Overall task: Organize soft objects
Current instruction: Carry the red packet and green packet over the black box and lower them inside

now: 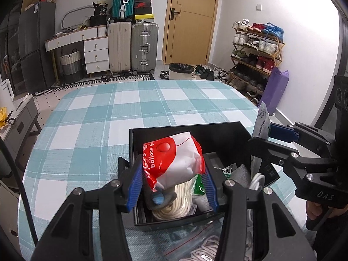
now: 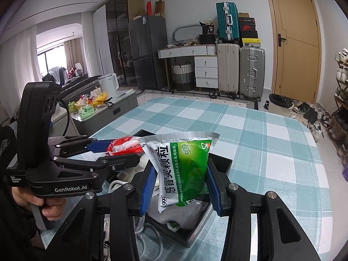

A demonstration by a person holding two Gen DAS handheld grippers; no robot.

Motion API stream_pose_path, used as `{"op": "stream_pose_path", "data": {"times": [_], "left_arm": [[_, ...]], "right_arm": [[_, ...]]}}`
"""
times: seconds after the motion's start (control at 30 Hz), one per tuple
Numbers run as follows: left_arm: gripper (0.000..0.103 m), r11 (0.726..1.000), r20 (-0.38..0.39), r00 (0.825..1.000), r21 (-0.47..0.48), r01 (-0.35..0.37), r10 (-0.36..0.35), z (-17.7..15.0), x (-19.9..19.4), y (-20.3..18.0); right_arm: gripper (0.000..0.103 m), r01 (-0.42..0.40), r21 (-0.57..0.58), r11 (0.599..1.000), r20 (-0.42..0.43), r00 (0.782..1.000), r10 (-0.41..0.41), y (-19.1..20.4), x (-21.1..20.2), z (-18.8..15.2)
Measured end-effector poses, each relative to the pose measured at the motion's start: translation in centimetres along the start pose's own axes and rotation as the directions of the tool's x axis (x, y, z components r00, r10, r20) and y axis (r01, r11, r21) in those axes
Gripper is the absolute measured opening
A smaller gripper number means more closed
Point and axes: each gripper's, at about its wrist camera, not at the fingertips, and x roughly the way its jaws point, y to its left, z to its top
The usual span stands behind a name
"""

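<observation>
My left gripper (image 1: 173, 183) is shut on a red and white balloon packet (image 1: 176, 158) and holds it over the black box (image 1: 217, 130). In the box lie a coil of white rope (image 1: 174, 204), grey foam and a green packet. My right gripper (image 2: 181, 187) is shut on a green and white 999 medicine pouch (image 2: 184, 165), held upright above the box's right side (image 2: 221, 163). In the left wrist view the pouch (image 1: 261, 121) shows edge-on at the right. In the right wrist view the left gripper (image 2: 121, 150) with the red packet (image 2: 124, 145) is at the left.
The box stands on a table with a teal checked cloth (image 1: 130, 108). A clear zip bag with cords (image 1: 202, 245) lies in front of the box. A white cable (image 2: 139, 221) lies beside the box. Suitcases, drawers and a shoe rack stand beyond the table.
</observation>
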Motion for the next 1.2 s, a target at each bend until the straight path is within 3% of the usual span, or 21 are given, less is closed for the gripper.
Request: {"op": "stream_pose_path", "data": {"times": [0.87, 1.2], "left_arm": [[0.049, 0.997, -0.051, 0.999, 0.08, 0.012, -0.008, -0.9, 1.6, -1.8], [0.049, 0.998, -0.063, 0.998, 0.055, 0.021, -0.017, -1.1, 1.5, -1.9]], "right_arm": [[0.044, 0.013, -0.004, 1.0, -0.047, 0.999, -0.014, -0.7, 2.1, -0.4], [0.044, 0.019, -0.001, 1.0, -0.062, 0.998, -0.019, -0.8, 2.6, -0.6]]}}
